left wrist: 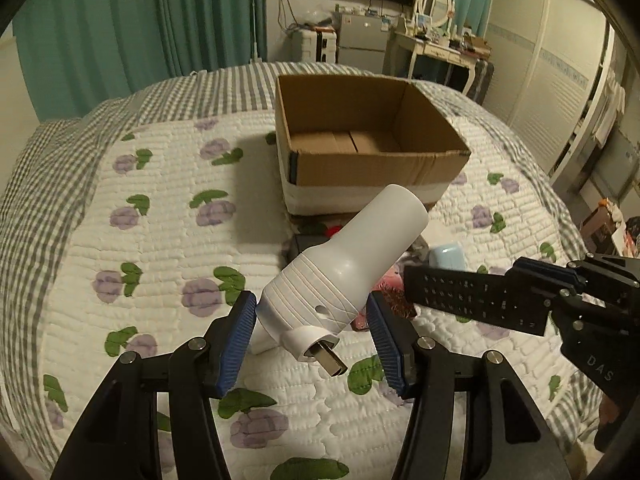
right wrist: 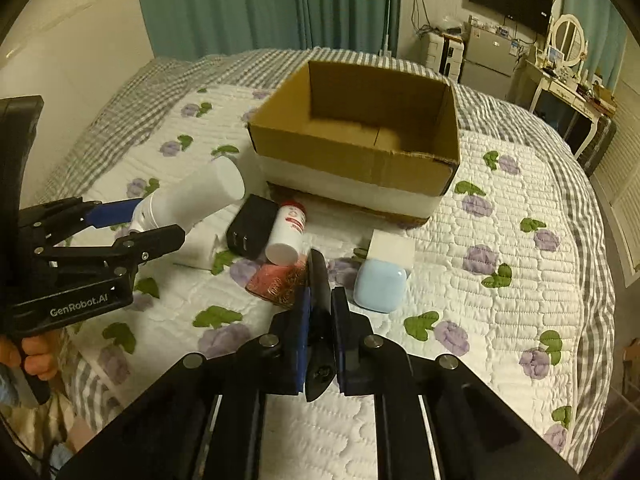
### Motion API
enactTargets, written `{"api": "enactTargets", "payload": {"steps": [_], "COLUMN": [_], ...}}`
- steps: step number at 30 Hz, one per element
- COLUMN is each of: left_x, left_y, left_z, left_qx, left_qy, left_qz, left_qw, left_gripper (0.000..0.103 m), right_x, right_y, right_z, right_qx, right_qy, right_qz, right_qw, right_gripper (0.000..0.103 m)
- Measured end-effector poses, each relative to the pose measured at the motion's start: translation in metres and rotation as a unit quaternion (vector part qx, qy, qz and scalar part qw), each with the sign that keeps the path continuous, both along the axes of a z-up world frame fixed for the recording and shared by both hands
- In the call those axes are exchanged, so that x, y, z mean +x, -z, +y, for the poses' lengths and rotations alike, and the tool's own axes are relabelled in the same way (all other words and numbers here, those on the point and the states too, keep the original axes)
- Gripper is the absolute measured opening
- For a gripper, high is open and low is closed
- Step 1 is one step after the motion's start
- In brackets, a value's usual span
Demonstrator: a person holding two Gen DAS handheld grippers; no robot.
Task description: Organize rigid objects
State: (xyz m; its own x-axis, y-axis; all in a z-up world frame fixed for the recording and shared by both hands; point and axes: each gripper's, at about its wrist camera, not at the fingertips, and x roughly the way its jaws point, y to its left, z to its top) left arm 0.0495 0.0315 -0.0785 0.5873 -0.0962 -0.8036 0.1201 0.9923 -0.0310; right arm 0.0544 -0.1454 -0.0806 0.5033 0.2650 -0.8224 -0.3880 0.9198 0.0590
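My left gripper (left wrist: 312,312) is shut on a white hair-dryer-like device (left wrist: 344,264) with a metal plug end, held above the quilt; it also shows in the right wrist view (right wrist: 188,200). My right gripper (right wrist: 320,300) is shut on a black remote control (left wrist: 476,294), seen edge-on between the pads (right wrist: 318,280). An open cardboard box (left wrist: 360,168) sits ahead on the bed, apparently empty (right wrist: 360,160). On the quilt lie a black charger (right wrist: 252,226), a white bottle with red label (right wrist: 288,232), a pink-brown item (right wrist: 276,280) and a light blue case (right wrist: 380,286).
A white card (right wrist: 392,248) lies behind the blue case. The floral quilt (left wrist: 160,240) covers the bed. A dresser with mirror (left wrist: 436,32), fridge and green curtains (left wrist: 140,20) stand beyond the bed's far edge.
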Motion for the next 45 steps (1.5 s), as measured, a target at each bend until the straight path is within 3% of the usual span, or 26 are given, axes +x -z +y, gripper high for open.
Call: {"api": "enactTargets", "payload": {"steps": [13,16,23,26,30,37,45], "left_x": [0.018,0.032,0.092,0.118,0.154,0.195,0.212], "left_y": [-0.036,-0.045,-0.072,-0.071,-0.051,-0.007,0.024], "left_z": [0.002,0.001,-0.007,-0.012,-0.025,-0.048,-0.054], "left_qx": [-0.009,-0.010,-0.011,-0.010,0.008,0.022,0.026], "left_qy": [-0.008,-0.011,-0.014,-0.014,-0.007,0.003,0.006], "left_qz": [-0.026,-0.032,-0.054,-0.052,-0.034,-0.004,0.035], "left_qw": [0.9996,0.9994,0.9984,0.9985,0.9994,0.9997,0.9990], "left_gripper": [0.057,0.057,0.057,0.057,0.057,0.058,0.063], "right_x": [0.012,0.029,0.096,0.128,0.159,0.202,0.221], "right_y": [-0.076,-0.095,-0.149,-0.158,-0.138,-0.058,-0.015], "right_z": [0.013,0.016,0.025,0.028,0.019,-0.002,-0.029], "right_qx": [-0.023,-0.031,-0.017,-0.013,0.004,0.007,0.029], "right_qy": [-0.020,-0.026,-0.037,-0.039,-0.027,0.003,0.032], "right_qz": [-0.087,-0.105,-0.145,-0.155,-0.129,-0.061,-0.040], "right_qw": [0.996,0.994,0.989,0.987,0.991,0.998,0.998], "right_gripper": [0.007,0.000,0.000,0.000,0.000,0.000,0.000]}}
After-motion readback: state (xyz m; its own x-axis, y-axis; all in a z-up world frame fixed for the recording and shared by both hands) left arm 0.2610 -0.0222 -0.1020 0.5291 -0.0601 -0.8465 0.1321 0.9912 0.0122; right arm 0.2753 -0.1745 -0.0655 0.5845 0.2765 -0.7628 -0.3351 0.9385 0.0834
